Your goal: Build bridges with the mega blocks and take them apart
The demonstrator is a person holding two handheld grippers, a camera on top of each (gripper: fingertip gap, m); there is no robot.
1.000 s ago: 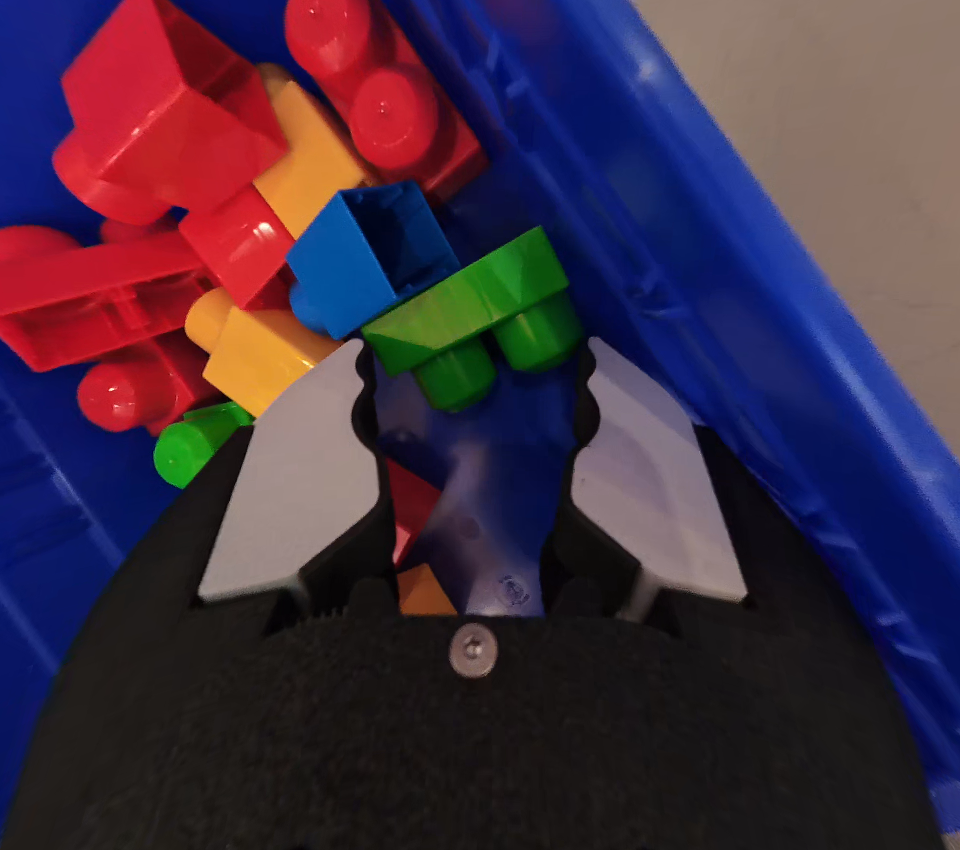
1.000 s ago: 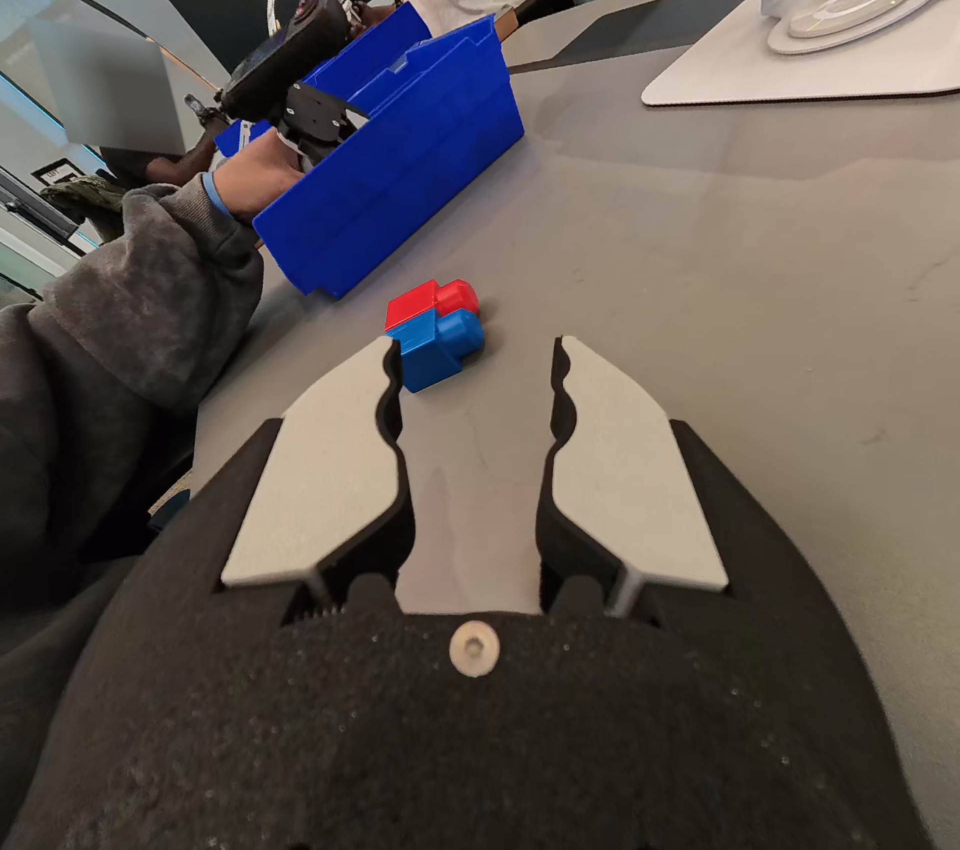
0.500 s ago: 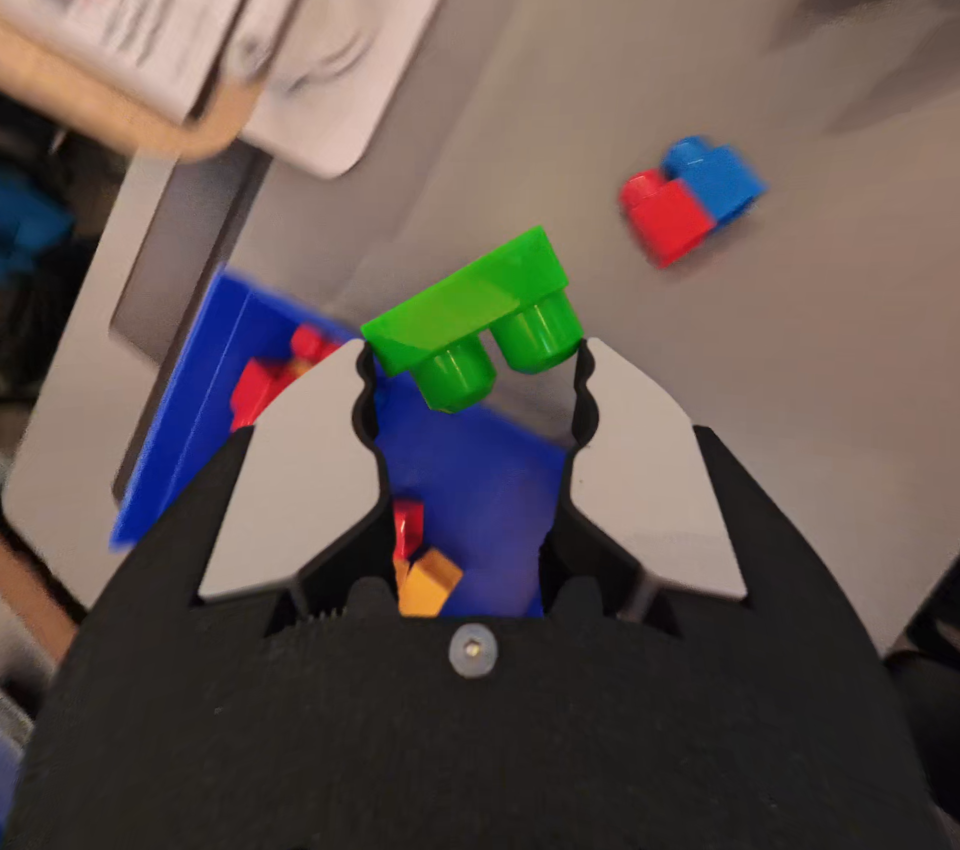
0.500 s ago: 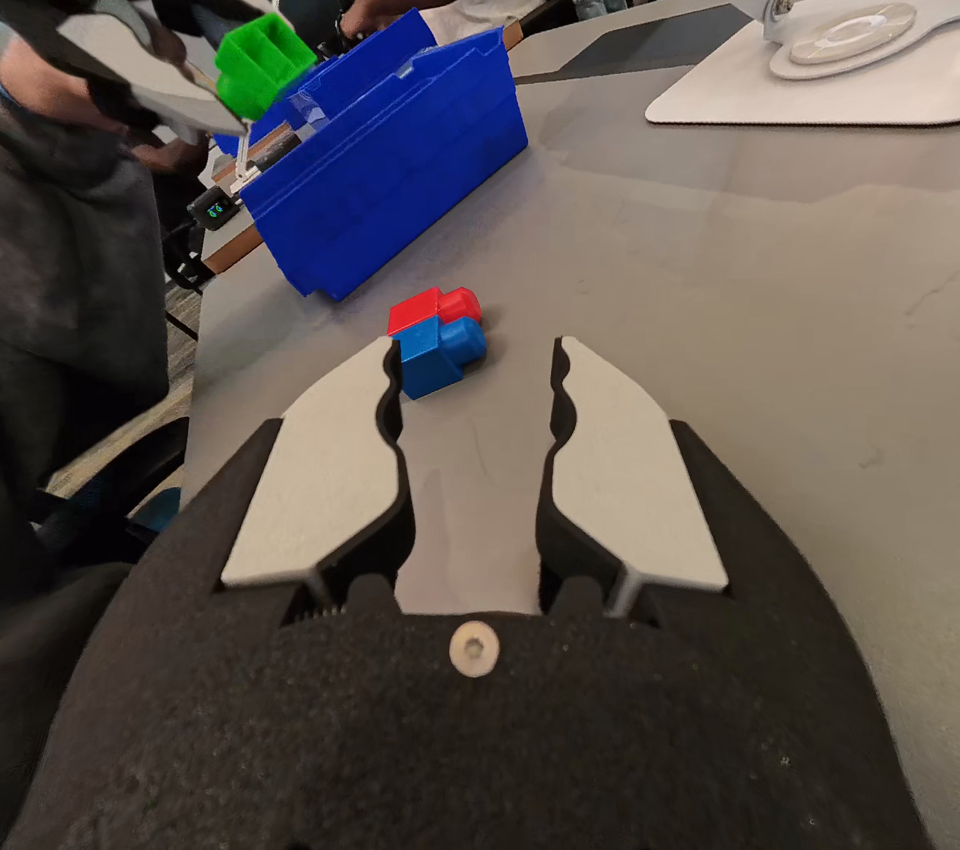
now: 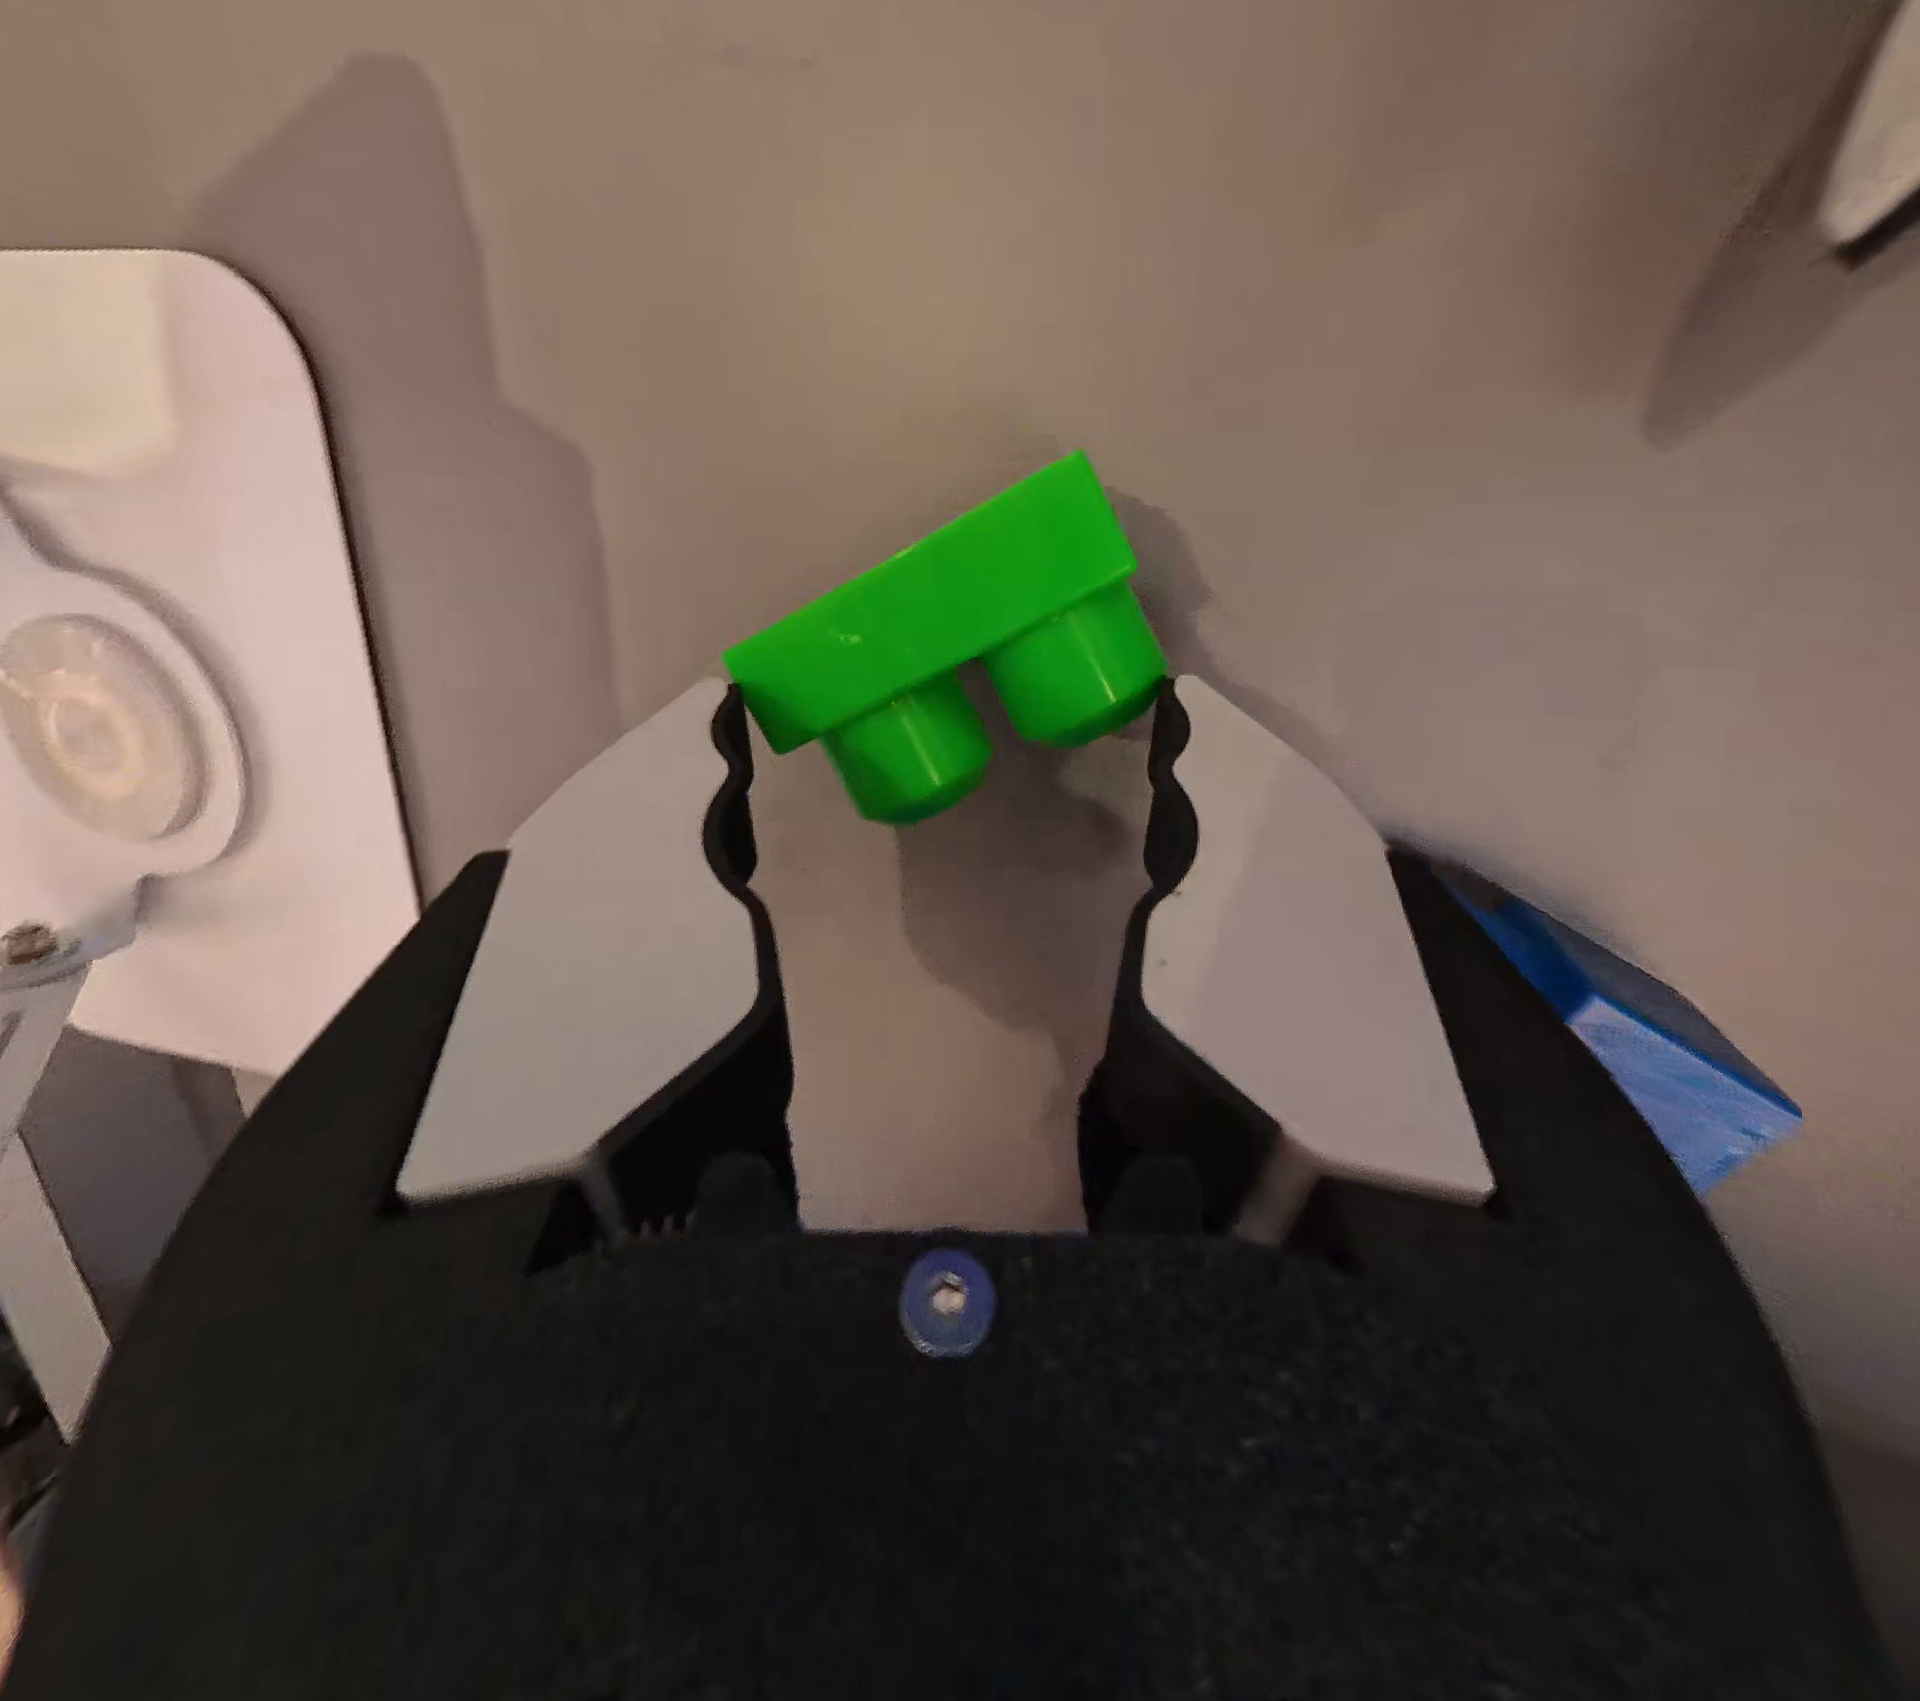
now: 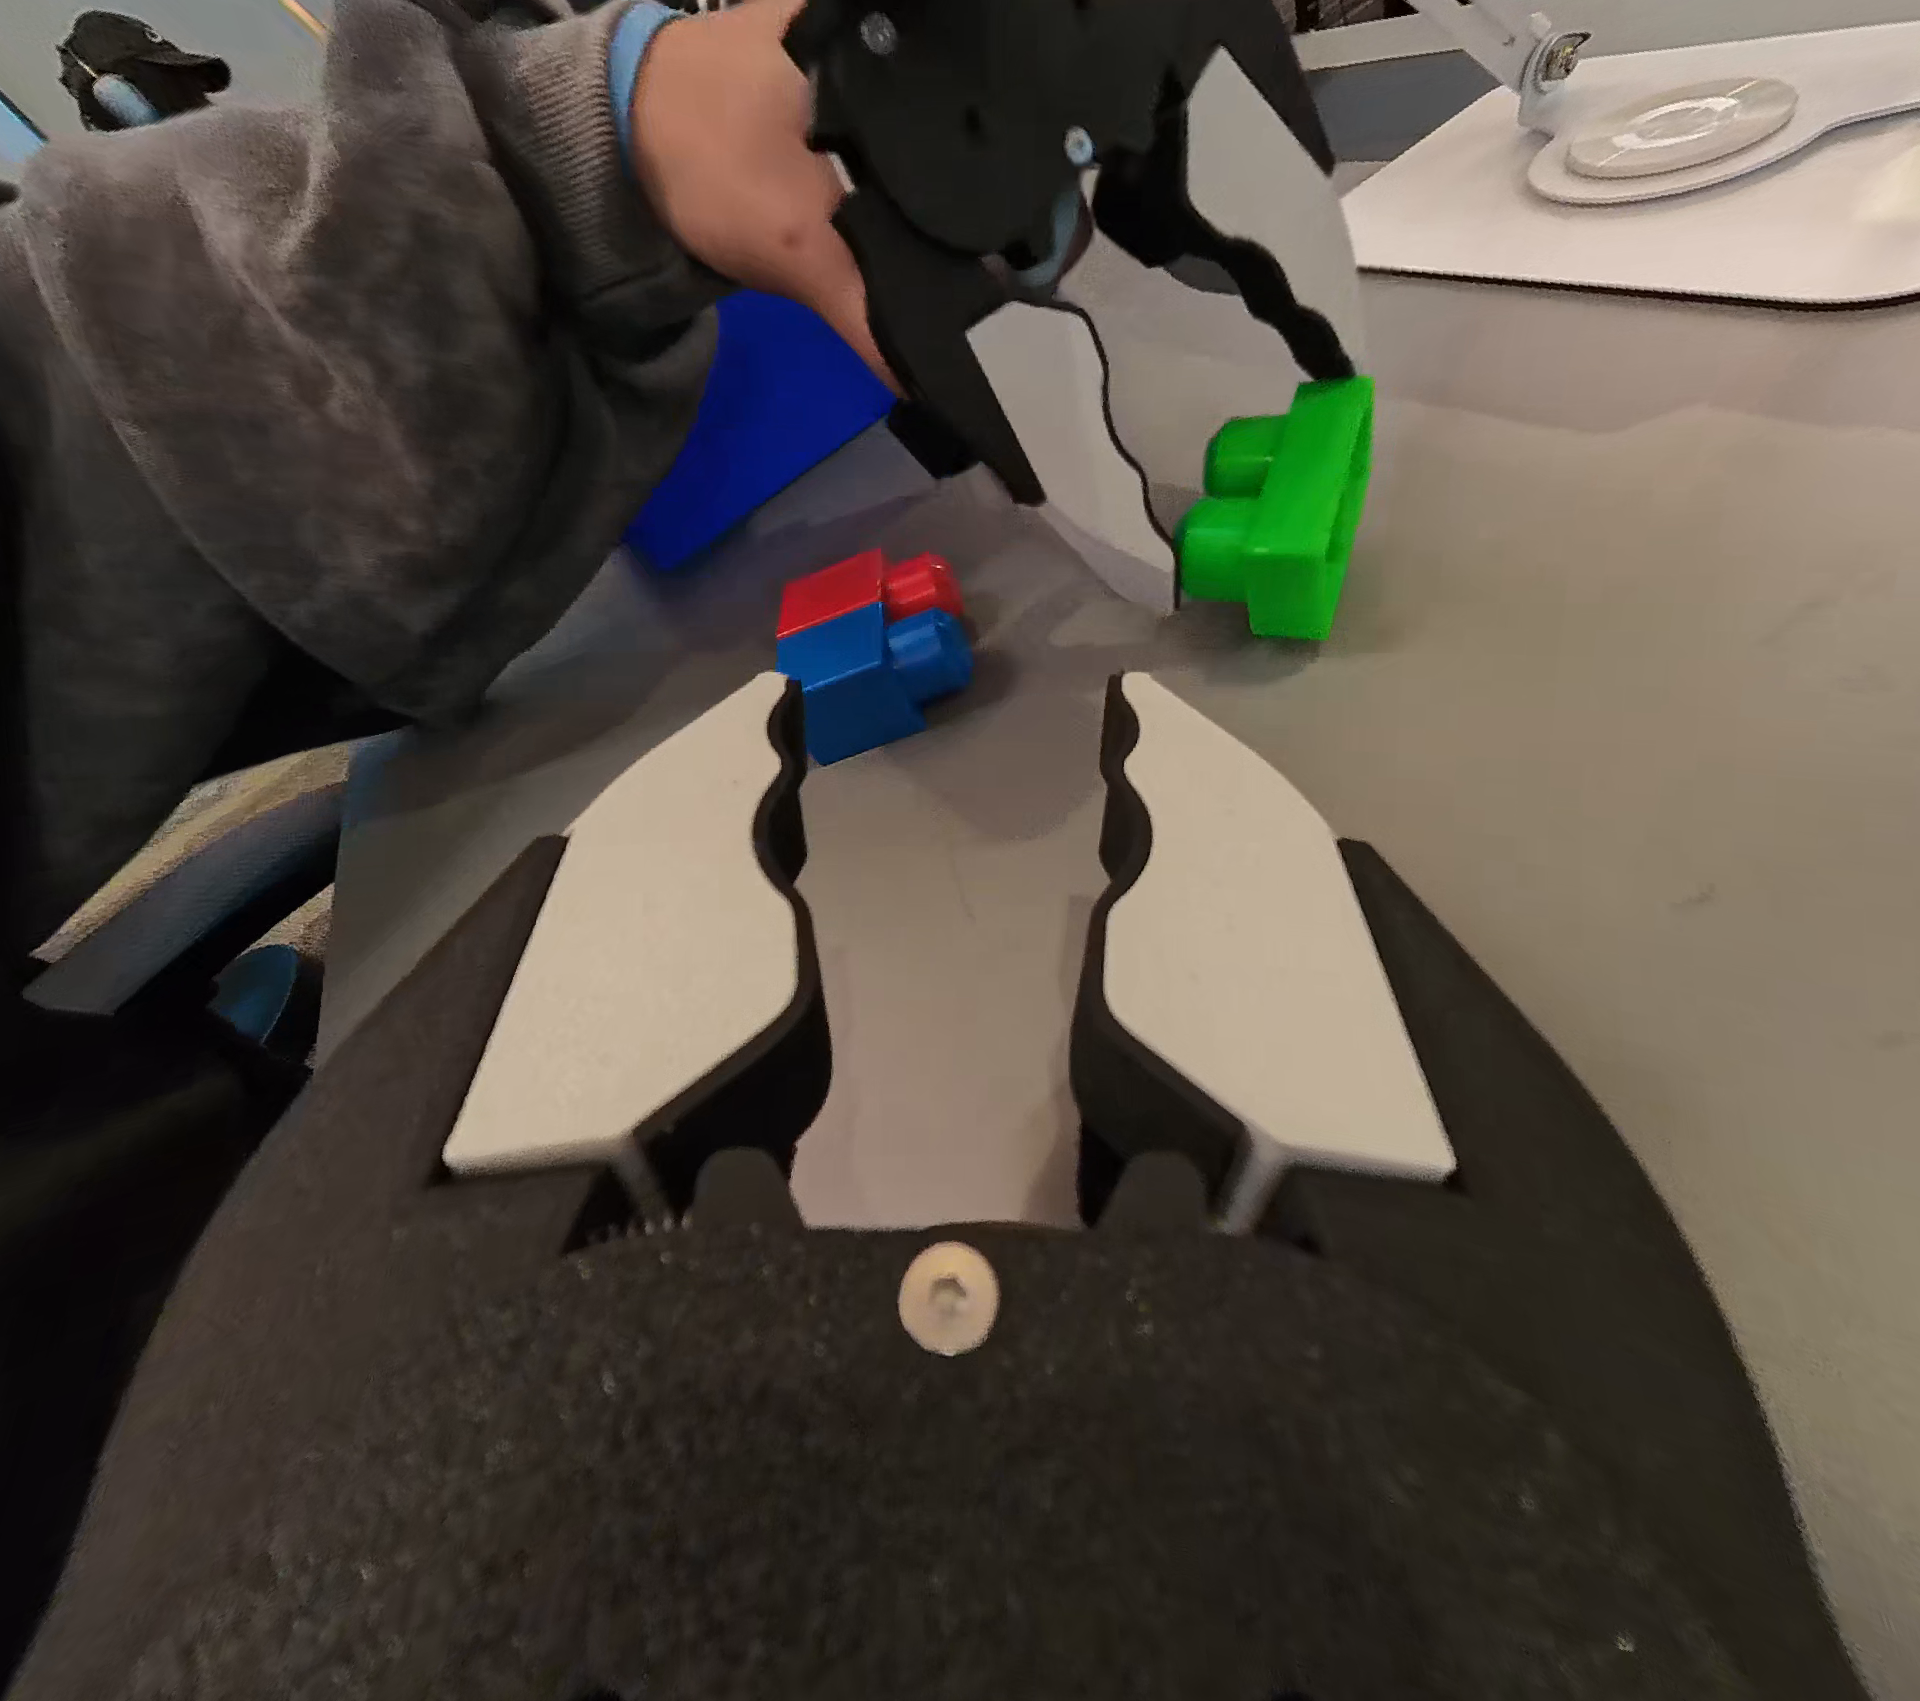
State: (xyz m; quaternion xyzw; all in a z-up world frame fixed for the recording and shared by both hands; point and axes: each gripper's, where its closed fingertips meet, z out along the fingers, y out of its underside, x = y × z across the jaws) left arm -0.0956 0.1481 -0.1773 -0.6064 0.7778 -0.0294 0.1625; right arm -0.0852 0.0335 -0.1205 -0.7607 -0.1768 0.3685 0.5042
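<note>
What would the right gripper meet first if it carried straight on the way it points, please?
Probably bare table: the open right gripper points between the red-and-blue blocks on its left and the green block on its right. Depth is unclear.

The left tongs (image 5: 951, 695) pinch a green two-stud block (image 5: 940, 628) at their tips, studs facing back toward them, over the grey counter (image 5: 935, 145). A white base plate (image 5: 208, 612) lies to their left, a blue bin (image 5: 1652, 1059) to their right.

Each black, felt-textured left gripper (image 5: 951, 695) and right gripper (image 6: 951, 706) carries pale grey fingers (image 6: 665, 924) edged in wavy black rubber. A silver screw (image 6: 948, 1310) sits at the base. The person wears a grey fleece sleeve (image 6: 312, 321) with a blue cuff (image 6: 636, 82).
</note>
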